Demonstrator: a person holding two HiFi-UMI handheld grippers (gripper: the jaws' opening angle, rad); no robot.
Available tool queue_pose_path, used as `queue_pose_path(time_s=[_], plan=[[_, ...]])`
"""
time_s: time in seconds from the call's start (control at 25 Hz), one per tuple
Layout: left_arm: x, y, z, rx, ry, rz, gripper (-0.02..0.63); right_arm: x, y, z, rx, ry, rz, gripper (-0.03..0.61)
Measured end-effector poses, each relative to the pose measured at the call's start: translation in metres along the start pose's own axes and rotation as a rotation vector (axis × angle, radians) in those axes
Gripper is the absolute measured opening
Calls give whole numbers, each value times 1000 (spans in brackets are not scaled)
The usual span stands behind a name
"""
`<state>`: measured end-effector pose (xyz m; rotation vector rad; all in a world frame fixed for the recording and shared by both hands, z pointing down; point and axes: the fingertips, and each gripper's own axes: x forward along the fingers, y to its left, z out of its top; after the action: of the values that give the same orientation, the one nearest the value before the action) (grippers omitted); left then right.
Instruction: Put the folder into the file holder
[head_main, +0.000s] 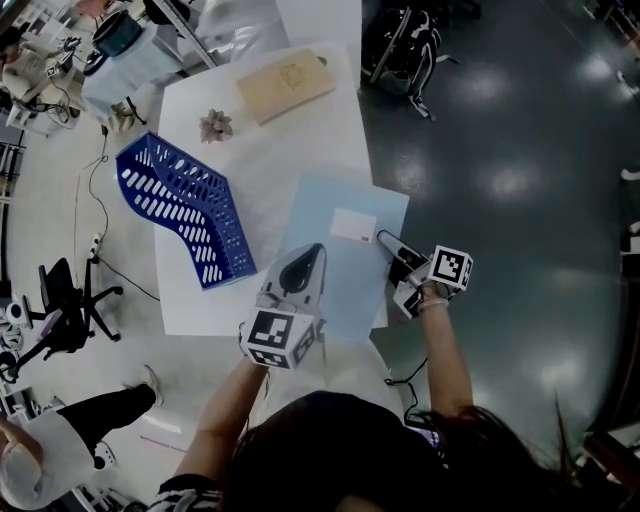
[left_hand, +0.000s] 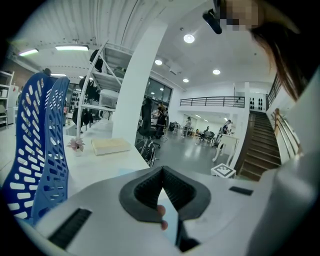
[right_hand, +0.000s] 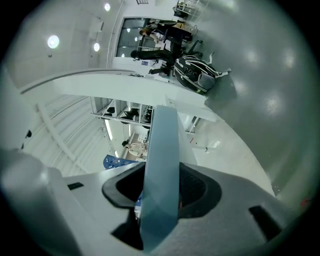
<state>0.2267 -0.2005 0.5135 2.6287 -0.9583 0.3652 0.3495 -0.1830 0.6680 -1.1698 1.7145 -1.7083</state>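
A light blue folder (head_main: 340, 265) with a white label (head_main: 353, 225) lies flat on the white table (head_main: 300, 140), its right side overhanging the table edge. My left gripper (head_main: 310, 255) rests over the folder's left part with its jaws shut; in the left gripper view (left_hand: 162, 172) the tips meet. My right gripper (head_main: 385, 240) is at the folder's right edge. The right gripper view shows the folder (right_hand: 162, 150) running between the jaws of that gripper (right_hand: 161, 187), with a dark gap beside it. The blue slotted file holder (head_main: 185, 205) lies left of the folder.
A tan board (head_main: 285, 85) and a small plant (head_main: 215, 125) sit at the table's far end. An office chair (head_main: 65, 300) and a bystander (head_main: 60, 440) are at the left. A backpack (head_main: 405, 50) lies on the dark floor to the right.
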Motion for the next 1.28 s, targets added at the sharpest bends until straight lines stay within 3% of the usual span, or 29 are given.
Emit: queue_pose_path(time_s=[0.44, 1.28], plan=[[-25, 9, 12, -6, -35, 22, 5, -15, 23, -1, 12, -60, 38, 161], [-93, 25, 23, 13, -93, 62, 6, -59, 69, -17, -18, -240, 99, 158]])
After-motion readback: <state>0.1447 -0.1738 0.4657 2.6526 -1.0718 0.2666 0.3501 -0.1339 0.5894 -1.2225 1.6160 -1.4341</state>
